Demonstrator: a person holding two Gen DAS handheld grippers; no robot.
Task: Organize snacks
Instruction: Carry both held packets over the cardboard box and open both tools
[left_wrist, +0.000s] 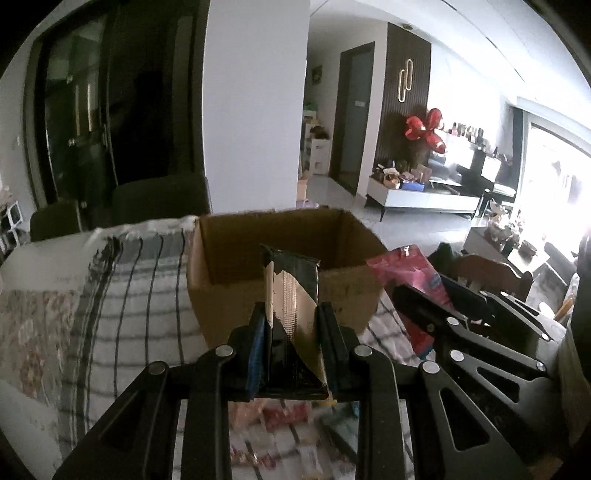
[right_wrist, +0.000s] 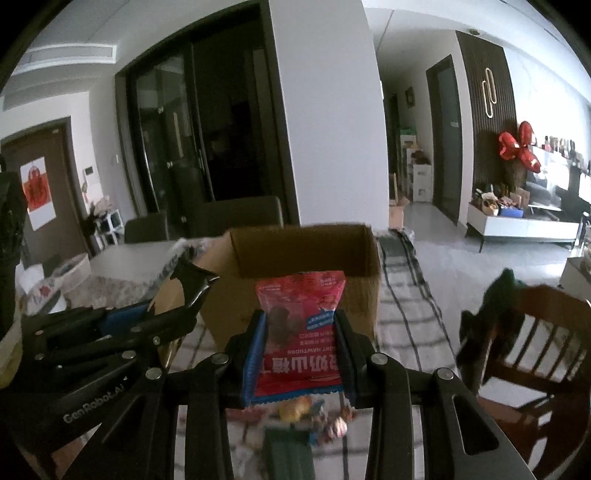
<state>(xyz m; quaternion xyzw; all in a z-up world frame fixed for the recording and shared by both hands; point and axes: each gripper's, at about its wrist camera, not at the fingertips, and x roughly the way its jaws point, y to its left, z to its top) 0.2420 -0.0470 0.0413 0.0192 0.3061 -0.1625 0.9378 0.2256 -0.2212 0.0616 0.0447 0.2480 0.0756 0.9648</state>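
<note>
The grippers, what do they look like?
Both are black. The left gripper and right gripper each have two flat fingers with ribbed blue pads, slotted arms and round silver pins. White lettering on the left one reads GenRobot.AI.

The open brown cardboard box (left_wrist: 280, 284) stands on the checked white tablecloth (left_wrist: 140, 295). Before it, the black-and-gold foil packet (left_wrist: 291, 291) sits left of the red plastic snack packet (right_wrist: 299, 332). Loose wrapped snacks (right_wrist: 317, 417) lie below.

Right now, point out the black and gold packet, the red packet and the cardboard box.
black and gold packet (left_wrist: 291, 291), left wrist view, front face above the fingers.
red packet (right_wrist: 300, 332), right wrist view, middle of printed face.
cardboard box (left_wrist: 221, 295), left wrist view, front wall.
</note>
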